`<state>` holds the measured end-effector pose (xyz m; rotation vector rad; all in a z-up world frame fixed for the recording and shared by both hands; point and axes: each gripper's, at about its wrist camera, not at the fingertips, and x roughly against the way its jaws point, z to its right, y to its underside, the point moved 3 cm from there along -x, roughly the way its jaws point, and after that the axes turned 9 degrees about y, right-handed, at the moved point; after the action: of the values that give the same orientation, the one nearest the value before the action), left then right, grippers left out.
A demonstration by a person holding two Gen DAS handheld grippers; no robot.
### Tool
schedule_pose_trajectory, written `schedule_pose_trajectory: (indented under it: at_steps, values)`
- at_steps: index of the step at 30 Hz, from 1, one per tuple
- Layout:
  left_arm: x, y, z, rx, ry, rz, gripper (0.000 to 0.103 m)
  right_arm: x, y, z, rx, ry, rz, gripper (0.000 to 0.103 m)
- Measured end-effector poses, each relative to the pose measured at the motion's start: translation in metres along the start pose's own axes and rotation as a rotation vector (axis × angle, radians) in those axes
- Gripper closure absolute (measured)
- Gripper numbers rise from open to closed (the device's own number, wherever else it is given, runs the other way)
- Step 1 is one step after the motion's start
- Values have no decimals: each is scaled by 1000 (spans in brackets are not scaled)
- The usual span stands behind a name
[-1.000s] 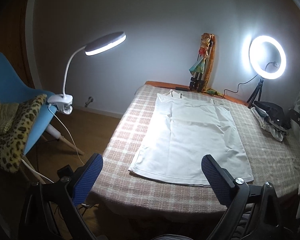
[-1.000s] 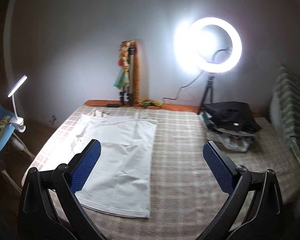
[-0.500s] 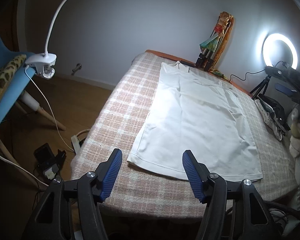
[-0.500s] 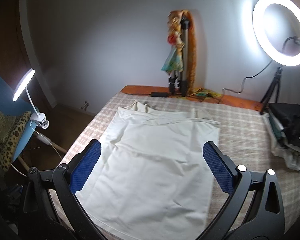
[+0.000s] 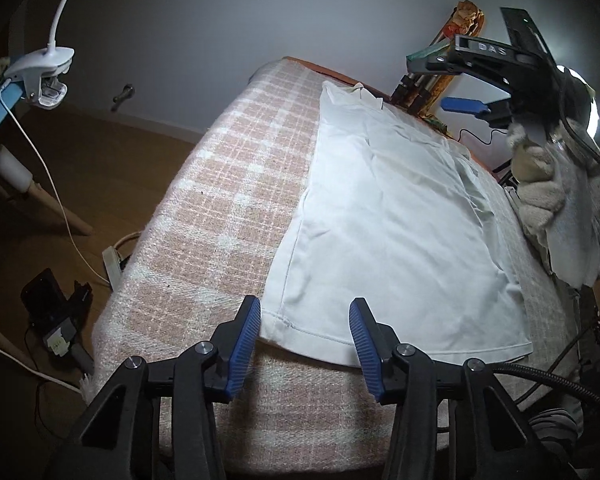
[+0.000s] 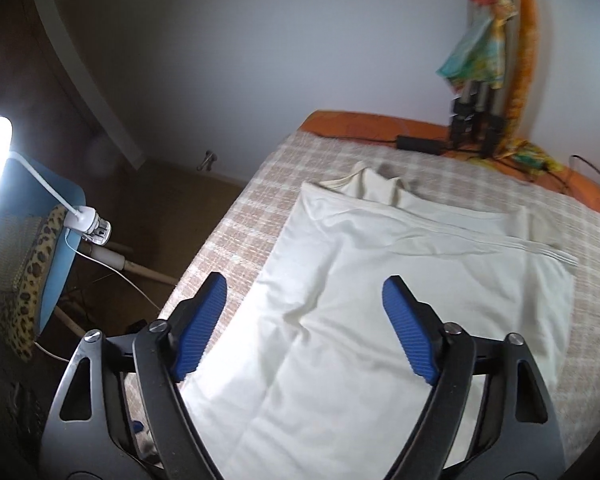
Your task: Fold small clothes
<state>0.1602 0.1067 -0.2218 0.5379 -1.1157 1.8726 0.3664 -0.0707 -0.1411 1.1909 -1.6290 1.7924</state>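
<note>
A white sleeveless top (image 5: 396, 224) lies flat on the checked blanket (image 5: 220, 208), sides folded in, straps at the far end. My left gripper (image 5: 304, 344) is open, low over the near left hem corner, one pad on each side of it. My right gripper (image 6: 304, 328) is open and empty above the top's (image 6: 380, 300) left half, looking toward the straps. The right gripper (image 5: 466, 80) also shows in the left wrist view, high over the far end.
A clamp lamp (image 5: 40, 68) and blue chair with leopard cushion (image 6: 36, 276) stand left of the bed. Cables and a power strip (image 5: 112, 264) lie on the floor. A tripod with colourful cloth (image 6: 484, 80) leans at the far wall.
Both grippers have moved in closer and lower over the top. The left one has narrowed its opening and come down to the hem corner. The right one has shifted left toward the upper part.
</note>
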Motion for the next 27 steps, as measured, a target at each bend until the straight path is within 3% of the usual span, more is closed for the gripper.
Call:
schedule_pose_trajectory:
  at_steps: [6,10,18,23,25,27]
  values:
    - [-12,2,-10,-7,17,-22,58,-64,-25,-14,-33,6,-99,34]
    - [-14,1,-13,-16,34,-20,58,-95,-36,-22,-33,26,-136,34]
    - [-21,-3,-10,-56,51,-27,64,-141,-50,-30,-15,126,-192,39]
    - [-24,-3,-8,-72,59,-29,79,-159,-55,-31,18,181,-213,41]
    - [-26,-4,-7,-70,73,-33,89,-164,-54,-31,35,205,-231,47]
    - [-26,-4,-5,-77,69,-33,90,-168,-56,-31,53,226,-231,51]
